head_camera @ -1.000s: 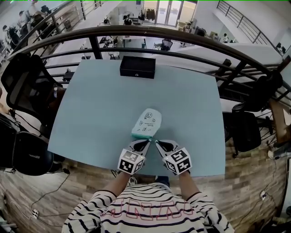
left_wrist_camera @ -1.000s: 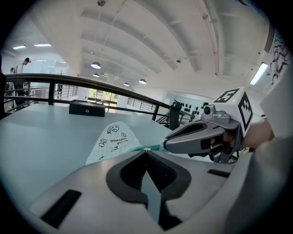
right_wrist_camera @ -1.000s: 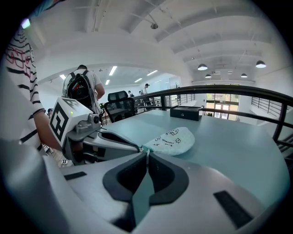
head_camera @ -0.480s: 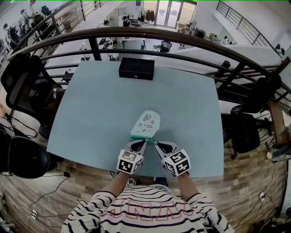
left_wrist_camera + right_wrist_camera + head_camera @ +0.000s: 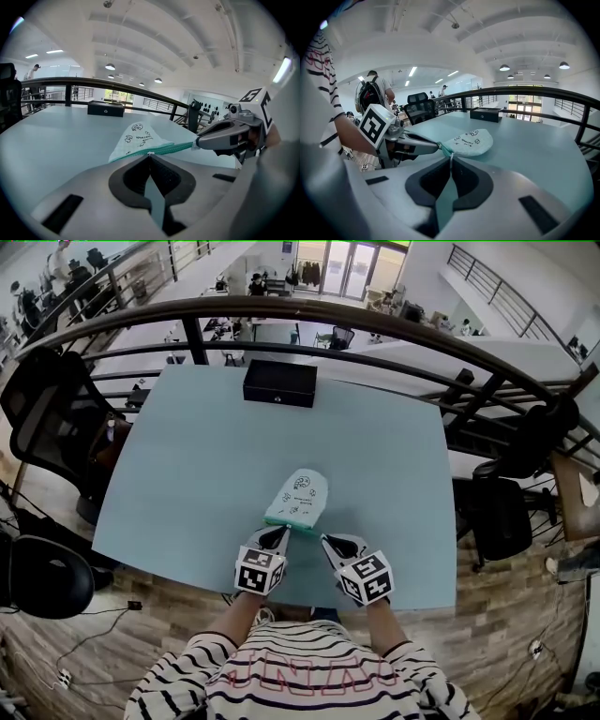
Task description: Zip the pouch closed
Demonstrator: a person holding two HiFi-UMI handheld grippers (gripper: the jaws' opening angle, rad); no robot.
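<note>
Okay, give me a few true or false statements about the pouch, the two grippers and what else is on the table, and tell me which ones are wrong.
1. The left gripper and the right gripper are both shut on the near end of the pouch. True.
2. The black box touches the pouch. False: it stands at the far edge of the table, well apart from the pouch.
3. The left gripper's fingers are spread wide. False: they are pressed together.
4. The pouch has dark doodles printed on it. True.
5. The person wears a striped top. True.
</note>
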